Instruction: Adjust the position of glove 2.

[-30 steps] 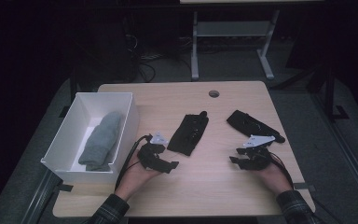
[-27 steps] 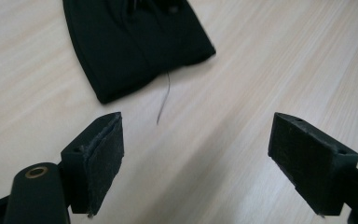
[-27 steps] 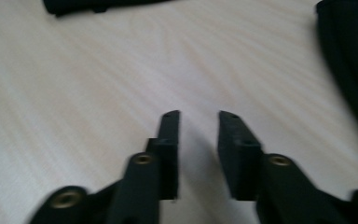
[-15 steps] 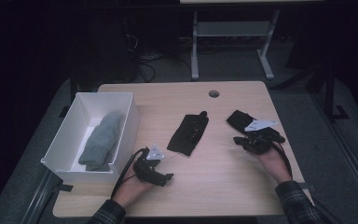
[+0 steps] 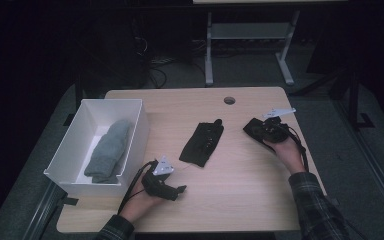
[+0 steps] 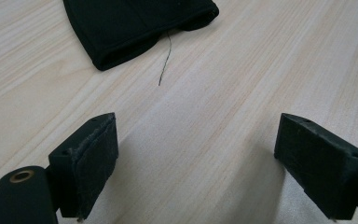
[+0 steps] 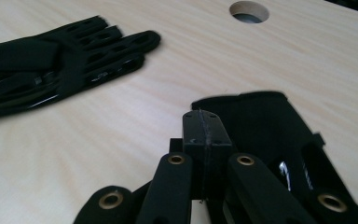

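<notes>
A black glove (image 5: 201, 144) lies flat in the middle of the wooden table (image 5: 240, 190); it also shows as the black glove (image 7: 60, 60) and as its cuff (image 6: 130, 23). A second black glove (image 5: 250, 128) lies at the right, seen close as the glove (image 7: 261, 121). My right gripper (image 5: 262, 132) sits on it, jaws pressed together; the right gripper (image 7: 204, 130) shows no fabric between its pads. My left gripper (image 5: 181, 190) is near the front edge, short of the middle glove. The left gripper (image 6: 198, 163) is open, has just been opening, and only bare table lies between its jaws.
A white box (image 5: 135, 135) at the left holds a grey glove pair (image 5: 107, 150). A round cable hole (image 5: 229, 100) is at the table's far side, also the hole (image 7: 248, 10). A loose thread (image 6: 164, 60) trails from the middle glove's cuff.
My right hand has moved away from the front edge onto the right glove, and its jaws have closed. My left hand has drawn back from the middle glove toward the front edge.
</notes>
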